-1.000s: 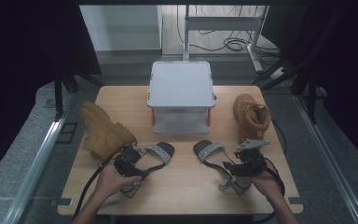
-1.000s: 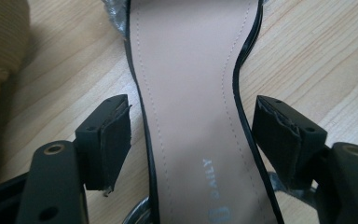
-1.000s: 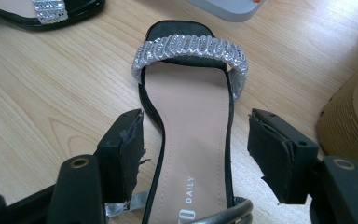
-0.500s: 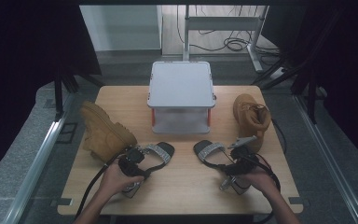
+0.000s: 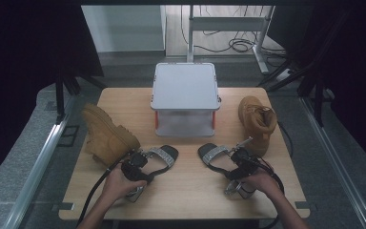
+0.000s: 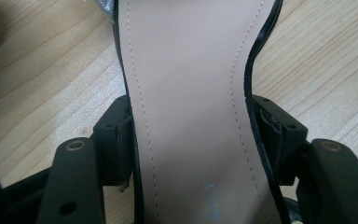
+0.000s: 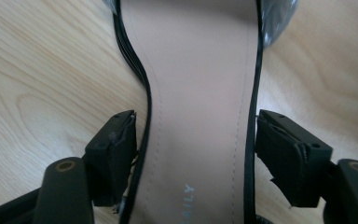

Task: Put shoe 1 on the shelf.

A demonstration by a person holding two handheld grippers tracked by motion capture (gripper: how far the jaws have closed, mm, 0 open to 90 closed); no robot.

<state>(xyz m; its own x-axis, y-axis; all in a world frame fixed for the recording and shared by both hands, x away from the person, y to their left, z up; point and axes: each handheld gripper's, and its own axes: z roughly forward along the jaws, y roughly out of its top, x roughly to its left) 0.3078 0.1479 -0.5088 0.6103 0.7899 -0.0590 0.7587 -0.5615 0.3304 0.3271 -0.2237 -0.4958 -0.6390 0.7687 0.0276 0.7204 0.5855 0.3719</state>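
1. Left gripper (image 5: 140, 167): jaws, just closing, pressed to both edges of the left sandal (image 6: 191, 93), which lies on the table (image 5: 190, 191) beside a tan boot (image 5: 107, 133).
2. Right gripper (image 5: 236, 160): jaws straddle the right sandal (image 7: 200, 93), a sliver of gap showing at each pad; released.
3. Lidded box (image 5: 186, 88): behind both sandals.

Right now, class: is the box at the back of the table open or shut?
Shut. The box has its flat grey lid seated squarely on top in the high view, with red latches at the corners.
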